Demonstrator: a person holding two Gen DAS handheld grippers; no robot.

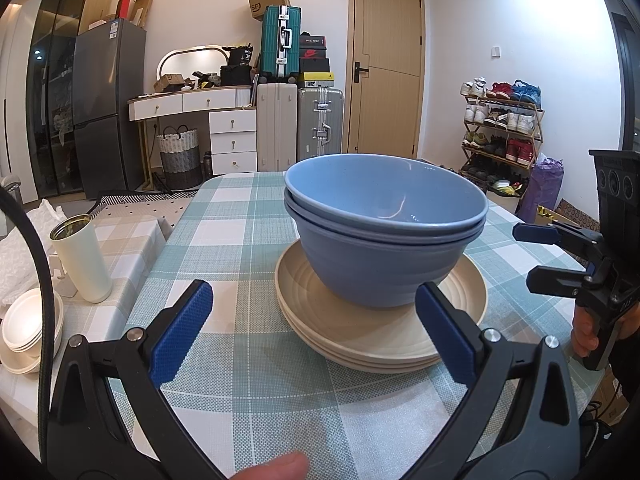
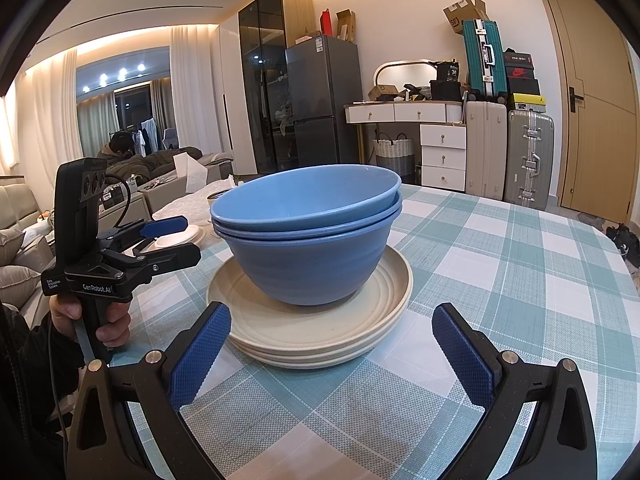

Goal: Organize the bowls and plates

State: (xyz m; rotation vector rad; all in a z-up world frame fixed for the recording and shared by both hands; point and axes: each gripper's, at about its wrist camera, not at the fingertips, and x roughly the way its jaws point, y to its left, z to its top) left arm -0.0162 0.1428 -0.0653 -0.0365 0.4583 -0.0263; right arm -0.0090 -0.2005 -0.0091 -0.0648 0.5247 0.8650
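A stack of three blue bowls (image 1: 384,240) (image 2: 308,248) sits nested on a stack of cream plates (image 1: 360,332) (image 2: 320,332) in the middle of the checked tablecloth. My left gripper (image 1: 312,300) stands open just in front of the plates, its blue pads on either side of the near rim and touching nothing. My right gripper (image 2: 330,312) is open too, facing the same stack from the other side with nothing between its pads. Each gripper shows in the other's view, the right one (image 1: 524,256) and the left one (image 2: 191,239), both held off to the side of the stack.
To the left, a lower side table carries a cream tumbler (image 1: 82,260) and a pile of white bowls (image 1: 28,320). The checked table (image 1: 224,240) ends in a rounded far edge. Suitcases, drawers, a fridge and a shoe rack (image 1: 500,128) line the walls.
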